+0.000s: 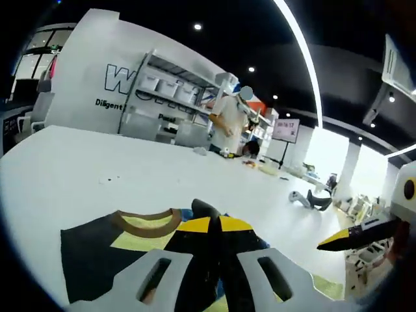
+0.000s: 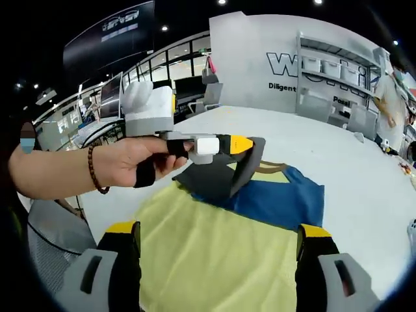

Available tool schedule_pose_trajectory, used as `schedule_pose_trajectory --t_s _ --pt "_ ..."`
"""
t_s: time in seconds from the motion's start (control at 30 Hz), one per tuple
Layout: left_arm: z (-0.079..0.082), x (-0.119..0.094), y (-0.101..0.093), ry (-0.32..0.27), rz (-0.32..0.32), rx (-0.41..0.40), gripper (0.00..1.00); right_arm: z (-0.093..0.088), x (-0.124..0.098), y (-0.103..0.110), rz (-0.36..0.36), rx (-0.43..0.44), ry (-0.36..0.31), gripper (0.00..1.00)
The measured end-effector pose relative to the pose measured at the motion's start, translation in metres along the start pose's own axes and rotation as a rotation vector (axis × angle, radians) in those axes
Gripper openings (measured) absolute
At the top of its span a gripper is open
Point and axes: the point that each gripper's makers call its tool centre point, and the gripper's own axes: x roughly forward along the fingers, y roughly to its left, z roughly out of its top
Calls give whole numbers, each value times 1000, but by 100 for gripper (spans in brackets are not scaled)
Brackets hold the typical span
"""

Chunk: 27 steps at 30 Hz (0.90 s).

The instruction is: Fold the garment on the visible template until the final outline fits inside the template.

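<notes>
The black-and-blue cloth T-shirt with a tan collar [image 2: 260,185] lies on the pale yellow template sheet [image 2: 214,260] on the white tabletop [image 2: 364,195]. The left gripper [image 2: 244,159], clamped on its dark edge, should carry the fold squarely over the template; the right gripper [image 2: 218,244] stands wide apart, holding nothing.

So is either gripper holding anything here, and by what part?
The left gripper is shut on the garment's dark flap, lifted near the collar. The right gripper is open, holding nothing.
</notes>
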Motion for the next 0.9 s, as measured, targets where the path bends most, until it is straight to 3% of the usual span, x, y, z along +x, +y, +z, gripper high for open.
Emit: schedule_pose_trajectory --t_s 0.27,0.4,0.5,0.63,0.73,0.83,0.9 --pt "-31 24 -13 92 -30 15 0 -4 0 -1 -2 2 15 99" --pt "-43 32 -16 120 -39 13 0 -7 -1 -2 -14 -53 40 99" --pt "-56 38 -16 161 -36 -45 0 -8 -2 -2 -6 -43 45 99" --pt "-62 43 -18 172 -32 -34 0 -8 -3 -3 -13 -40 45 99" --pt "-71 46 -24 218 -60 7 0 -10 -3 -3 -11 -40 50 99" --pt "-75 47 -23 219 -46 -42 0 -18 -5 -4 -15 -62 70 99" --pt "-84 48 -27 250 -65 -6 0 -21 -7 -7 -24 -52 75 99"
